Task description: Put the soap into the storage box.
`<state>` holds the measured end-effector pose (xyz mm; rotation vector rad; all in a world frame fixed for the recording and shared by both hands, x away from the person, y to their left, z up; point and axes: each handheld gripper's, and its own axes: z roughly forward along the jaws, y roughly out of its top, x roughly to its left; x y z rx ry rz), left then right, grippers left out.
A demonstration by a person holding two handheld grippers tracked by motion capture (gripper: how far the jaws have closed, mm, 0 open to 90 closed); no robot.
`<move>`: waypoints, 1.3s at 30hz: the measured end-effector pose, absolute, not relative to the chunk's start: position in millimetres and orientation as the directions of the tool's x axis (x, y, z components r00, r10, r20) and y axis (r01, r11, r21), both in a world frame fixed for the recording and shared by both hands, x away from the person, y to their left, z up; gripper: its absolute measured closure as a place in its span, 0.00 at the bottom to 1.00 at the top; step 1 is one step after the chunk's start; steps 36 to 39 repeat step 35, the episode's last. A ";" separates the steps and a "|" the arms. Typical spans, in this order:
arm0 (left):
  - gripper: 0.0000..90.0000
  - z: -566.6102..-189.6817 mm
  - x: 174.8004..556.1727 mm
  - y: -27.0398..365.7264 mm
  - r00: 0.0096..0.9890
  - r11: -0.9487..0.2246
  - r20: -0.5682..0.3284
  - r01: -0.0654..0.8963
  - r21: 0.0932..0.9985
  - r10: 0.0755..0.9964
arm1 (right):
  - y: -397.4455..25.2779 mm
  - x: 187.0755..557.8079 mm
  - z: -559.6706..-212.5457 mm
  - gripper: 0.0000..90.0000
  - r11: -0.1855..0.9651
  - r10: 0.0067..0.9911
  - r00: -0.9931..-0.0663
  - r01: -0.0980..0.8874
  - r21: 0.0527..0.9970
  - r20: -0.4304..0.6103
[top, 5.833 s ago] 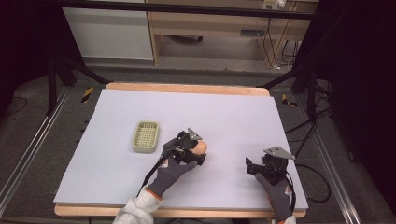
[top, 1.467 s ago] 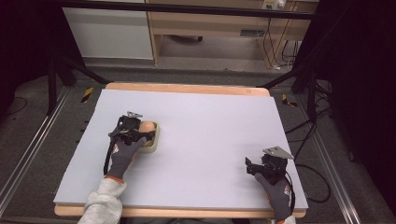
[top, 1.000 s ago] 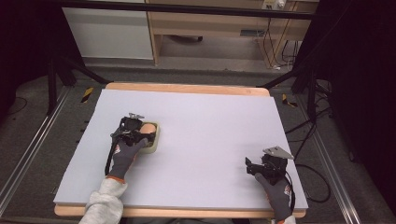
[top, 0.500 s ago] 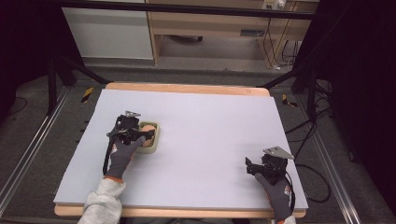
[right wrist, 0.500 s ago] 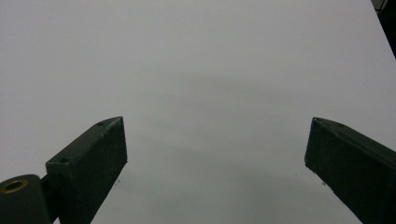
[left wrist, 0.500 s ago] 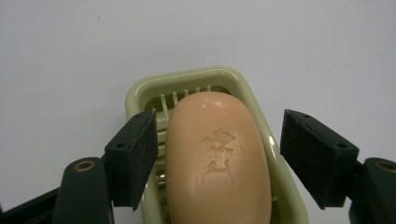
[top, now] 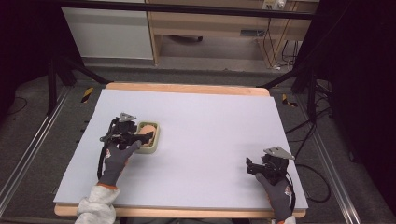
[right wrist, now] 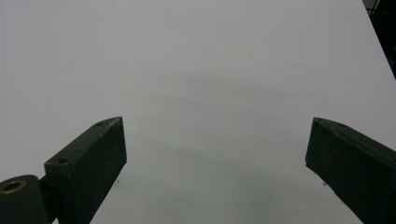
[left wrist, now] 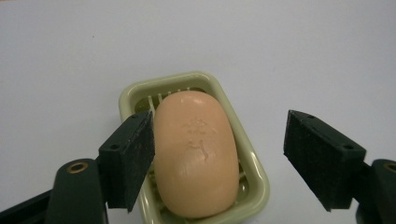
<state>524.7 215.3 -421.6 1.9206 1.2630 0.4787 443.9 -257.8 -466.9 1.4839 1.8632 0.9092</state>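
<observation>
A peach bar of soap (left wrist: 196, 154) lies in a pale green soap dish (left wrist: 252, 164) on the white table top. In the high view the soap (top: 147, 129) and dish (top: 155, 141) sit left of centre. My left gripper (left wrist: 224, 165) stands open around the soap, its left pad (left wrist: 133, 158) against the bar's side and its right pad apart from it. In the high view the left gripper (top: 135, 136) reaches the dish from the left. My right gripper (right wrist: 217, 172) rests open over bare table, seen at the front right in the high view (top: 254, 168).
The white sheet (top: 210, 121) covers a wooden table with an edge at the front (top: 187, 212). Black stands and cables lie on the floor at both sides. A desk (top: 210, 23) stands beyond the table.
The left gripper carried the soap from the table's middle to the dish, set it in and opened its jaws. The right gripper has stayed still.
</observation>
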 end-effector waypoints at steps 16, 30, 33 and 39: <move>0.25 -434.2 494.2 233.4 0.442 -0.220 -0.097 0.611 0.760 0.892 | -263.9 442.7 -469.3 0.06 0.143 0.980 -0.194 0.590 0.795 -0.032; 0.24 -452.4 468.9 246.4 0.444 -0.254 -0.068 0.624 0.739 0.893 | -265.9 442.4 -472.0 0.06 0.143 0.981 -0.190 0.603 0.785 -0.033; 0.24 -457.0 465.6 250.6 0.442 -0.261 -0.063 0.633 0.729 0.895 | -266.1 442.2 -472.2 0.06 0.142 0.982 -0.187 0.603 0.785 -0.034; 0.24 -460.3 463.7 253.5 0.439 -0.266 -0.059 0.638 0.723 0.896 | -265.9 442.4 -472.4 0.06 0.138 0.983 -0.183 0.607 0.783 -0.032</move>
